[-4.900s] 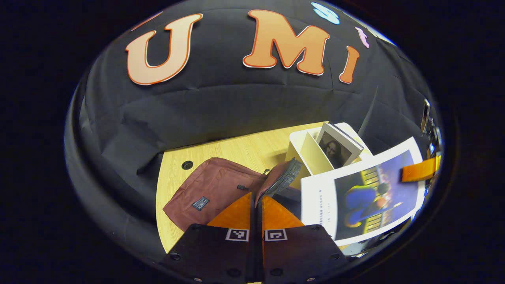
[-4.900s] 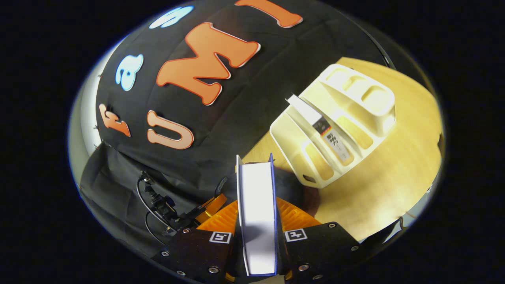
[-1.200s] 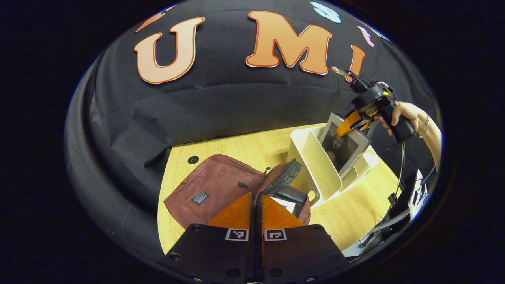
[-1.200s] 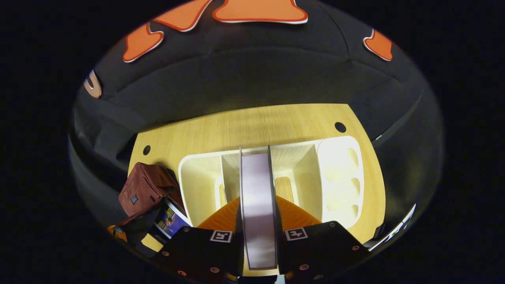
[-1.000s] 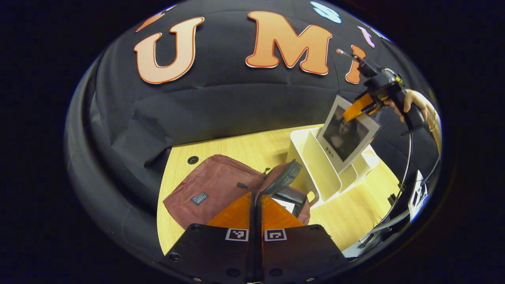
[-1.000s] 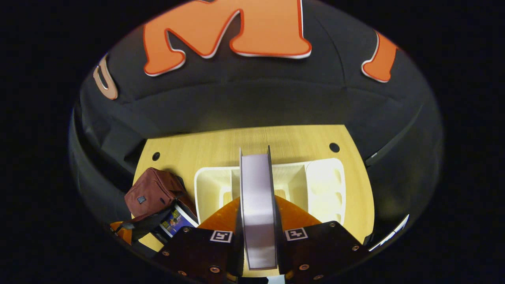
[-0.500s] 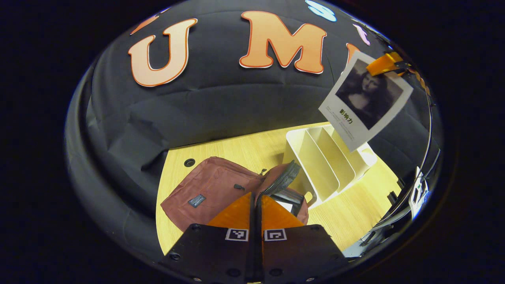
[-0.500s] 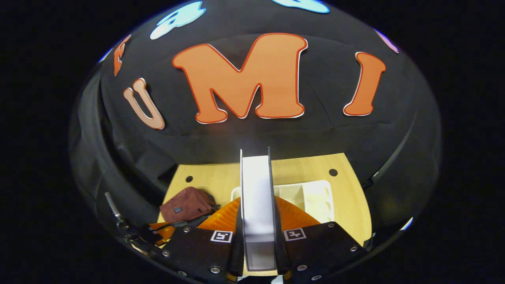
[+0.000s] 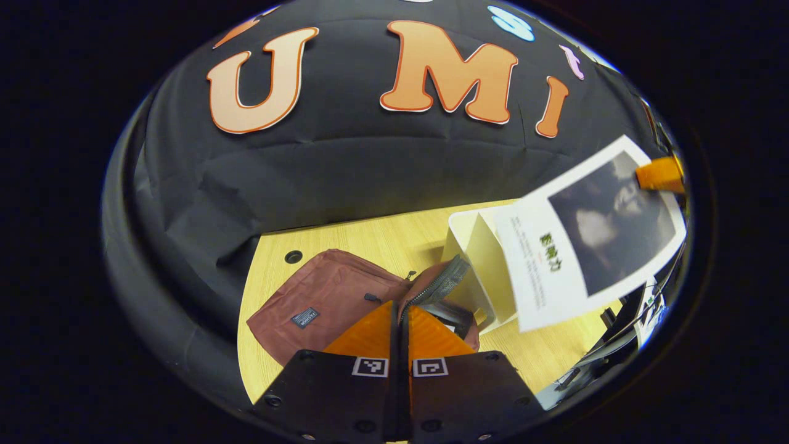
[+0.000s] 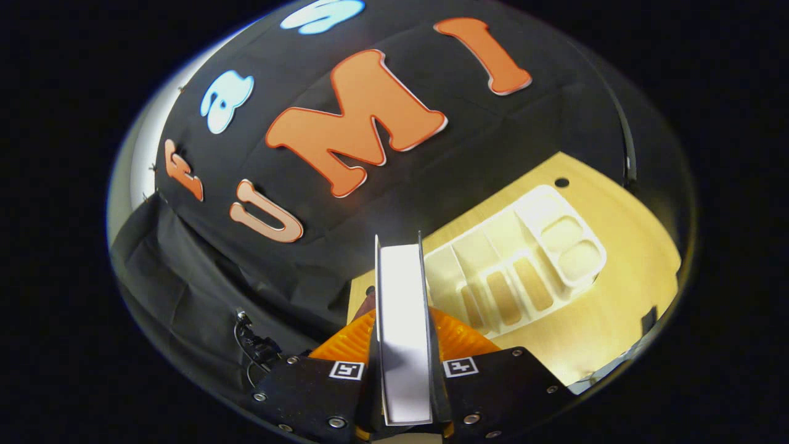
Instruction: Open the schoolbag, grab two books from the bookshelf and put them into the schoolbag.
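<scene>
The maroon schoolbag [image 9: 320, 302] lies on the wooden table [image 9: 370, 237], its zippered flap [image 9: 441, 285] lifted. My left gripper [image 9: 400, 311] is shut on the flap's edge and holds the mouth open. One book [image 9: 455, 316] shows inside the mouth. A white book with a dark portrait cover [image 9: 592, 228] hangs tilted in the air to the right of the bag, in front of the white bookshelf [image 9: 471, 243]. My right gripper [image 10: 402, 320] is shut on this book [image 10: 402, 345], seen edge-on between its fingers. The bookshelf [image 10: 518, 265] holds no books.
The table [image 10: 616, 290] has small round holes [image 9: 293, 256] near its back edge. Black cloth hangs close behind the table and at its left side. Cables and equipment [image 9: 644, 308] sit past the table's right edge.
The right gripper has lifted the portrait book out of the bookshelf and swung it down and leftward toward the bag, tilting it. The left gripper has kept the flap up, hardly moving.
</scene>
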`<action>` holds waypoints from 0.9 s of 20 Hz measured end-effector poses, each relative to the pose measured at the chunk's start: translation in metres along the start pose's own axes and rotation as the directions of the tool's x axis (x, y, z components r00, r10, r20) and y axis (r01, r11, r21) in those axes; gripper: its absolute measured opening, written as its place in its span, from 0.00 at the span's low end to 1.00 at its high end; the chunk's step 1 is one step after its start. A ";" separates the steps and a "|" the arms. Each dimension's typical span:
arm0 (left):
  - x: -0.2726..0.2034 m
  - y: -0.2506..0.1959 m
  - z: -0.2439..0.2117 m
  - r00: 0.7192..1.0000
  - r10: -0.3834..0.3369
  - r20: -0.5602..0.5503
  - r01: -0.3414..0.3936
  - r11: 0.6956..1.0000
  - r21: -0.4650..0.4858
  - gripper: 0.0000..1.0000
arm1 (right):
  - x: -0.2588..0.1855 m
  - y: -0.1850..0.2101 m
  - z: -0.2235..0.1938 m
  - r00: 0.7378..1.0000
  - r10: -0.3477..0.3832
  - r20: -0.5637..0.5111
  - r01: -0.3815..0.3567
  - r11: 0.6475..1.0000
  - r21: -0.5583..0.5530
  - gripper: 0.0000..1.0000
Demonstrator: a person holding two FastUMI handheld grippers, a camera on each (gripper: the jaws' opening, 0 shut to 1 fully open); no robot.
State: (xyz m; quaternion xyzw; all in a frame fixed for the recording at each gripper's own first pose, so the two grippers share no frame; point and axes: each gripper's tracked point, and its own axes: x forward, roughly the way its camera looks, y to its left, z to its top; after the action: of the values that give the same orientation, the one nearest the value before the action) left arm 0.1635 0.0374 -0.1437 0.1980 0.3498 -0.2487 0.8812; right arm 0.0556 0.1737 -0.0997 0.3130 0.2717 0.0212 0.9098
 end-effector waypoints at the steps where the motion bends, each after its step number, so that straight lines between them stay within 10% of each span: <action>1: 0.000 -0.001 0.001 1.000 -0.006 0.003 0.005 1.000 0.002 0.01 | 0.007 -0.006 -0.017 1.000 0.022 -0.008 -0.021 0.998 0.059 0.32; 18: -0.019 -0.008 0.011 0.999 -0.018 0.038 0.014 0.995 0.096 0.00 | 0.177 -0.019 -0.186 0.998 0.032 -0.054 -0.009 0.927 0.376 0.32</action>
State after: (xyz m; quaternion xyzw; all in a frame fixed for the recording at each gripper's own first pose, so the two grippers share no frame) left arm 0.1529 0.0310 -0.1240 0.2322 0.3219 -0.2759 0.8754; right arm 0.1094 0.2994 -0.3179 0.4832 0.2943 -0.0124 0.8244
